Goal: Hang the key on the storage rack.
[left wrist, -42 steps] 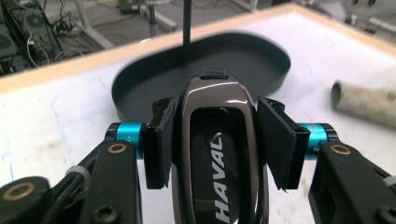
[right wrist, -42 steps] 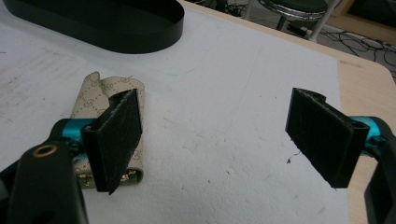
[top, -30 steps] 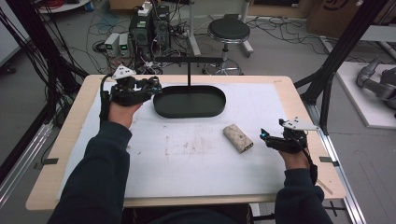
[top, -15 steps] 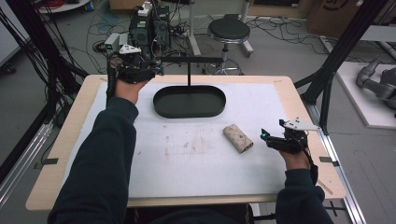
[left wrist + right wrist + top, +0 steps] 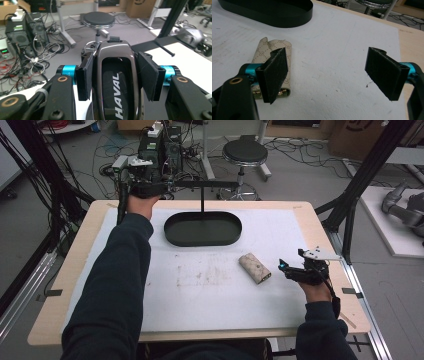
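Glossy black key fob (image 5: 115, 82), pinched in my left gripper (image 5: 145, 187), has risen from the tray (image 5: 202, 228); right gripper (image 5: 300, 270) waits, jaws spread

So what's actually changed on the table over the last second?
The left gripper, shut on a glossy black key fob, moved from beside the black oval tray away past the table's far edge. Its fingers press the fob's sides. The tray, the beige patterned pouch and the open right gripper stayed where they were.
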{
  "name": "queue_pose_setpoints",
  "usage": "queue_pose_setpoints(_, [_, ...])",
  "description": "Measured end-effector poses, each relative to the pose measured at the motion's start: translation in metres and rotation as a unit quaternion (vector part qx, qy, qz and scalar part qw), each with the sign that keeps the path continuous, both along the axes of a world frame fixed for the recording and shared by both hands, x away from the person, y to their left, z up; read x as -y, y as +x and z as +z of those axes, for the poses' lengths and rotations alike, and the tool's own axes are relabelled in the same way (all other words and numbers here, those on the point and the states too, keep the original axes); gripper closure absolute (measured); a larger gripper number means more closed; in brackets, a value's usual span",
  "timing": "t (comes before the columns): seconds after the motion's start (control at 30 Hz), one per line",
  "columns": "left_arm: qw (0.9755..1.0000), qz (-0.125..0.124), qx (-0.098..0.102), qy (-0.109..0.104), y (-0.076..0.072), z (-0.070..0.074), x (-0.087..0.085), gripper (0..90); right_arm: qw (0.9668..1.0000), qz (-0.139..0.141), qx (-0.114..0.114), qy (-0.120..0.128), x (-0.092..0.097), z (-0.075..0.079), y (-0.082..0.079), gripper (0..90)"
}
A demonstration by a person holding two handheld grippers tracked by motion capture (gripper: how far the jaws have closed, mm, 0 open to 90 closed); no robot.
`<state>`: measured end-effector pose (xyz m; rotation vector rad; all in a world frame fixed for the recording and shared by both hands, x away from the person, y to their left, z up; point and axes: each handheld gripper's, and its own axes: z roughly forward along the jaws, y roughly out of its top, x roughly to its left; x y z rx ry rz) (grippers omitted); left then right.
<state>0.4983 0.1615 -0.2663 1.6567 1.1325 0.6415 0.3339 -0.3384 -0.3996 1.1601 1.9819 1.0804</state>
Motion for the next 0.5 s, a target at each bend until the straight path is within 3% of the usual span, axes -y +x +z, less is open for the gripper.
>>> queue_pose_setpoints(0.2, [0.9995, 0.027, -0.017, 0.0, 0.001, -0.015, -0.008, 48.5, 1.0, -0.001, 0.0, 0.0, 0.001, 0.0, 0.0, 19.0])
queue_pose_setpoints(0.27, [0.9984, 0.046, -0.033, -0.007, -0.002, -0.031, -0.017, 48.5, 1.0, -0.001, 0.0, -0.002, 0.002, 0.0, -0.001, 19.0])
queue_pose_setpoints(0.3, [0.9984, 0.046, -0.033, -0.007, -0.002, -0.031, -0.017, 48.5, 1.0, -0.001, 0.0, -0.002, 0.002, 0.0, -0.001, 19.0])
queue_pose_setpoints(0.33, [0.998, 0.049, -0.041, -0.005, -0.003, -0.042, -0.021, 48.5, 1.0, -0.002, 0.0, -0.002, 0.001, 0.0, -0.002, 19.0])
queue_pose_setpoints(0.37, [0.998, 0.049, -0.041, -0.005, -0.003, -0.042, -0.021, 48.5, 1.0, -0.001, 0.0, -0.003, 0.001, 0.0, -0.003, 19.0])
queue_pose_setpoints(0.5, [0.9978, 0.047, -0.046, 0.007, -0.007, -0.065, -0.019, 48.5, 1.0, 0.002, -0.001, -0.005, 0.0, 0.0, -0.003, 19.0])
